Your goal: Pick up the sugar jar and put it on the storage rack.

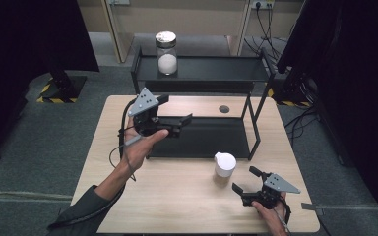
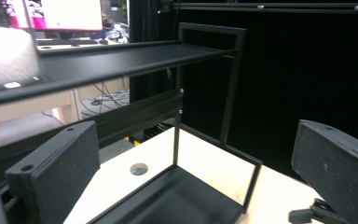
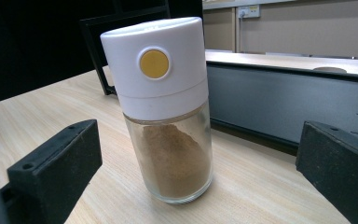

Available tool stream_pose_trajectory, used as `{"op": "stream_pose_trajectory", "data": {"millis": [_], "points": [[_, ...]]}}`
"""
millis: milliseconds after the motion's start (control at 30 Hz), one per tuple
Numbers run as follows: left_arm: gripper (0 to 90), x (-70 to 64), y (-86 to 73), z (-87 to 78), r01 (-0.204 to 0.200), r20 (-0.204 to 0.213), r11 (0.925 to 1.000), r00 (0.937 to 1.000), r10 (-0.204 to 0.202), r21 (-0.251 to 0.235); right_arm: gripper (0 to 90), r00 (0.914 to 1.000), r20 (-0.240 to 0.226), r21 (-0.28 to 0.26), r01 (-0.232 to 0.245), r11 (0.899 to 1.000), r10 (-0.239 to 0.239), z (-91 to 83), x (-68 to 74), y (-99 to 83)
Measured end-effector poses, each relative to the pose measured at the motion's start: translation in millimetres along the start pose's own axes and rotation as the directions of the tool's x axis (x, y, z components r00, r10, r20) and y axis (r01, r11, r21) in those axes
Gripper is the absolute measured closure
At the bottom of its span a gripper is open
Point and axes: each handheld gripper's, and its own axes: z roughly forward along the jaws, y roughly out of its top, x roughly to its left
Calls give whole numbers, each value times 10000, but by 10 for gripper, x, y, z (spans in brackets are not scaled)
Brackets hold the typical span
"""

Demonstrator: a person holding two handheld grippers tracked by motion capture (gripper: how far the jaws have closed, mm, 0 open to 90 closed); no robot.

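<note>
1. Surface (image 1: 177, 196): pale wood, smooth. It carries a black two-tier rack (image 1: 202, 73) at the far half; a glass jar of white powder (image 1: 167, 53) stands on the rack's upper shelf at the left.
2. Spice shaker (image 3: 163, 107): stands upright on the surface just in front of the rack's lower tray, toward the right. Clear glass body about half full of brown powder, tall white plastic cap with a yellow button.
3. Handling, as judged: light, rigid, glass smooth and breakable, top-heavy shape that tips easily. Best hold is across the glass body below the cap, or low on the cap; squeeze moderately.
4. Right claw (image 1: 248, 182): jaws spread wide, empty, aimed at the shaker and near it, not touching.
5. Left claw (image 1: 174, 120): jaws wide apart, empty, held up over the rack's lower tray.
</note>
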Motion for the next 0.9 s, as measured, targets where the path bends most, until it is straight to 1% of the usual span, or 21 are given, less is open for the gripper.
{"op": "stream_pose_trajectory", "data": {"millis": [133,167,267,367,500,567,700,900], "points": [[5,-67,-89,-41,-300,74,9995,9995,301,-92,4,10000,-17,36,11,10000,-10,4,4,2],[5,-79,-114,-52,-309,115,9994,9995,310,-123,4,10000,-16,34,17,10000,-17,5,5,2],[5,-97,-189,-81,-212,290,9996,9993,218,-194,4,10000,-11,31,7,10000,-7,3,4,2],[5,-122,-254,-103,-254,365,9995,9990,260,-182,4,10000,-11,38,3,10000,-3,5,5,2],[4,-141,-353,-130,-170,554,9995,9983,184,-250,4,10000,-20,27,16,10000,-16,5,5,1],[5,-165,-412,-143,-221,596,9993,9979,237,-286,4,10000,-15,25,11,10000,-11,5,5,1],[5,-209,-553,-152,-259,732,9993,9969,277,-252,4,10000,-21,28,17,10000,-17,4,6,2],[5,-227,-769,-144,-45,977,9998,9952,62,-175,4,10000,-18,29,23,10000,-23,6,7,1]]}}
